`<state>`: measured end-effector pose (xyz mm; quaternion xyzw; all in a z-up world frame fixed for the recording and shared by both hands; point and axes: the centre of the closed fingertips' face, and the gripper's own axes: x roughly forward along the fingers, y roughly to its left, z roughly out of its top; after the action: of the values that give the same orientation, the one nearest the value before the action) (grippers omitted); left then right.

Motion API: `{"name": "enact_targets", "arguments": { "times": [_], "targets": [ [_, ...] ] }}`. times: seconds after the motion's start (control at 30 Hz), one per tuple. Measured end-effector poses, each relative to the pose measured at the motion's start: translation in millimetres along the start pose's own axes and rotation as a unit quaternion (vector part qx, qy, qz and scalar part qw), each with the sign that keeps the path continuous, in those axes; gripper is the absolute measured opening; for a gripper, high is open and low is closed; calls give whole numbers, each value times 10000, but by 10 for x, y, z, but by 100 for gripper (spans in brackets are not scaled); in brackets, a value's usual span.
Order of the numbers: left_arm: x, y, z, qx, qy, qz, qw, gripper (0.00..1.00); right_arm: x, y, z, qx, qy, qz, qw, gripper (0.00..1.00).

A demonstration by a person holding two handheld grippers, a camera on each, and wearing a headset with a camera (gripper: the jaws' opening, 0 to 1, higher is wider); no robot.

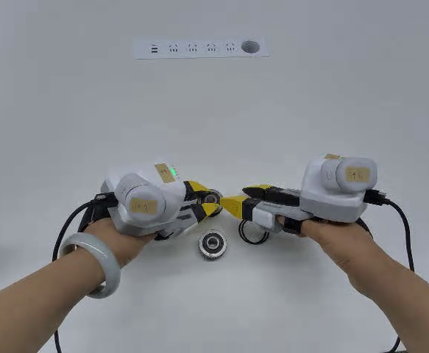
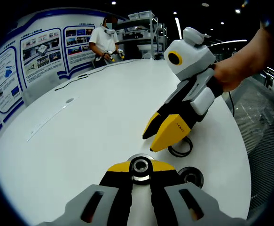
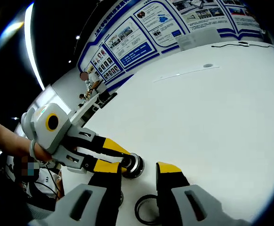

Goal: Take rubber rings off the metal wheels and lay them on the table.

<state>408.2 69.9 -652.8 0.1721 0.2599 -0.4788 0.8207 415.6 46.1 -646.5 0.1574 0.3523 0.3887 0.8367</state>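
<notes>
My left gripper is shut on a small metal wheel, held just above the white table. In the left gripper view its yellow jaws clamp the wheel from both sides. My right gripper points at that wheel from the right, open, its tips a short way off. In the right gripper view nothing sits between its jaws, and the held wheel lies just beyond them. A loose black rubber ring lies flat under the right gripper. A second wheel rests on the table nearer me.
A white power strip lies at the far edge of the table. Black cables trail from both grippers near my arms. A person stands at the far end of the long table. Open tabletop stretches ahead of the grippers.
</notes>
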Motion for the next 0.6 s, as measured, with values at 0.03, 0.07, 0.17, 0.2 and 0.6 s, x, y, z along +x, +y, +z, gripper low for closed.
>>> {"name": "enact_targets", "arguments": {
  "times": [0.03,0.07,0.17,0.2,0.6],
  "targets": [
    [-1,-1,0,-1,-6,-6,10000,13,5,-1,3,21,-6,6,10000,28],
    [-2,-2,1,1,-13,-12,10000,13,12,-1,5,67,-7,9,10000,27],
    [-3,-2,0,7,-26,-31,10000,13,37,-2,5,199,-16,46,9998,28],
    [-4,-3,0,8,-28,-32,10000,13,42,-3,4,208,-14,48,9998,28],
    [-7,-4,5,-20,-82,-23,10000,13,174,40,-51,446,130,180,9988,20]
  ]
}}
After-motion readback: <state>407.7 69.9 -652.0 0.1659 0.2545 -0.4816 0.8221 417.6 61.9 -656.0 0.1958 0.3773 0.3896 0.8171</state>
